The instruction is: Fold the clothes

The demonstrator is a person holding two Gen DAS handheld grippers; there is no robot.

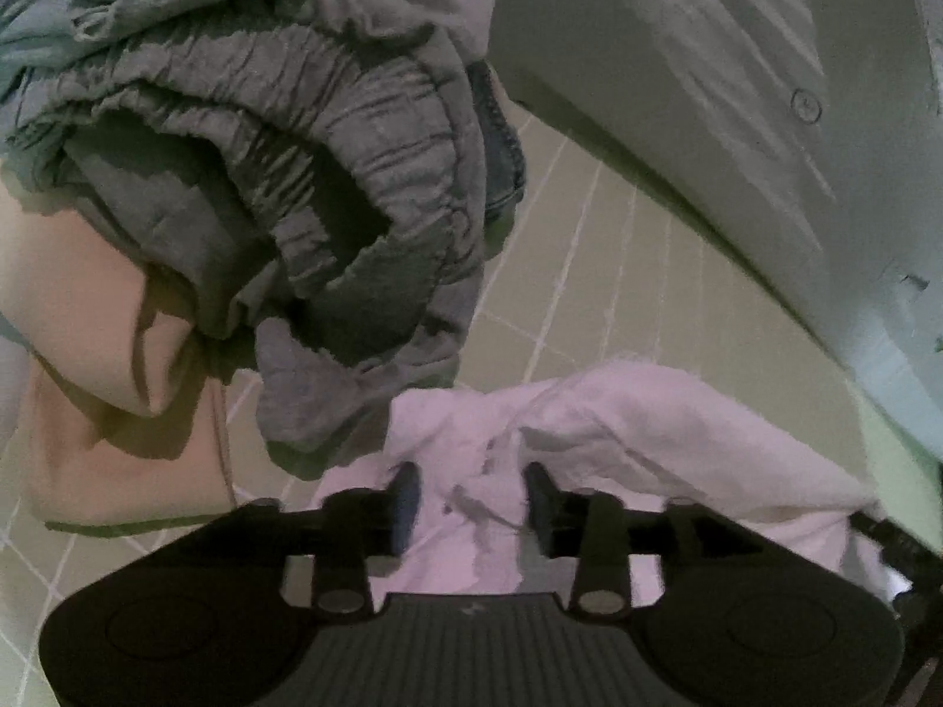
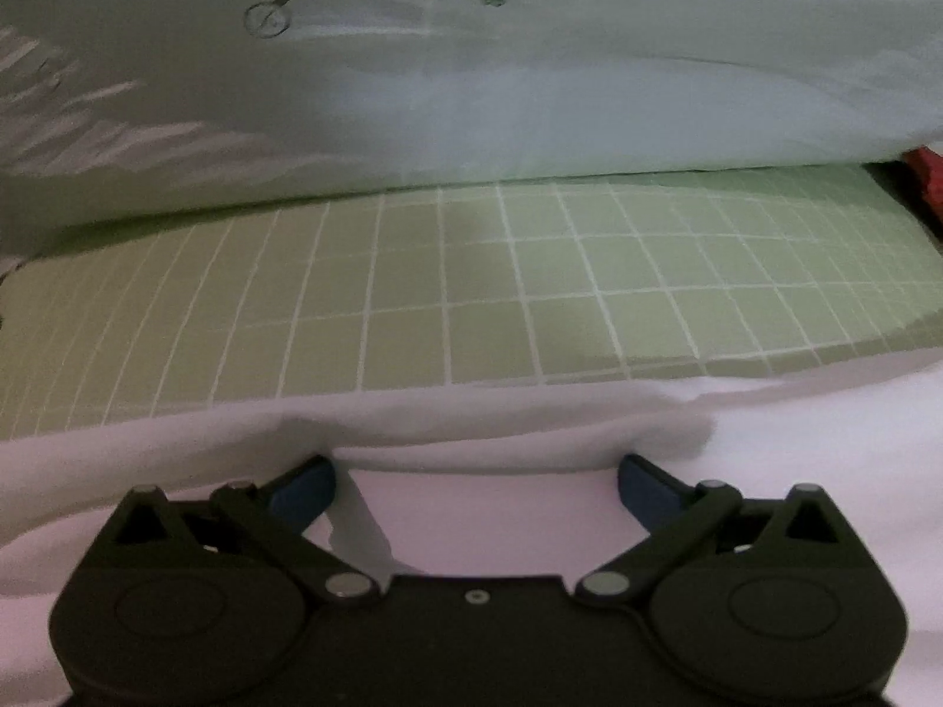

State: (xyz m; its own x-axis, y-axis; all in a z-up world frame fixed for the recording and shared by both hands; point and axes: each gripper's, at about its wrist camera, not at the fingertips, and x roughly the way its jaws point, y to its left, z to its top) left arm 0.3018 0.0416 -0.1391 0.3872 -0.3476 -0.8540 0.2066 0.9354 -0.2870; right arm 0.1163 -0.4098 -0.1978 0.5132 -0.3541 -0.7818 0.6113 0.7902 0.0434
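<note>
A white garment (image 1: 648, 430) lies crumpled on a green checked sheet (image 1: 589, 271). My left gripper (image 1: 471, 489) has its fingers drawn in on a bunched fold of it, and the cloth rises between and over the pads. In the right wrist view the same white garment (image 2: 530, 418) spreads flat below me, with a rolled edge across the front. My right gripper (image 2: 476, 480) stands wide open, both blue fingertips pressed against or tucked just under that rolled edge. Nothing is pinched between them.
A heap of grey trousers (image 1: 330, 147) with an elastic waistband lies far left, on a peach garment (image 1: 88, 353), with a denim piece (image 1: 501, 147) behind. A pale quilt (image 2: 471, 88) with a carrot print borders the sheet (image 2: 471, 294) at the back. Something red (image 2: 925, 177) shows far right.
</note>
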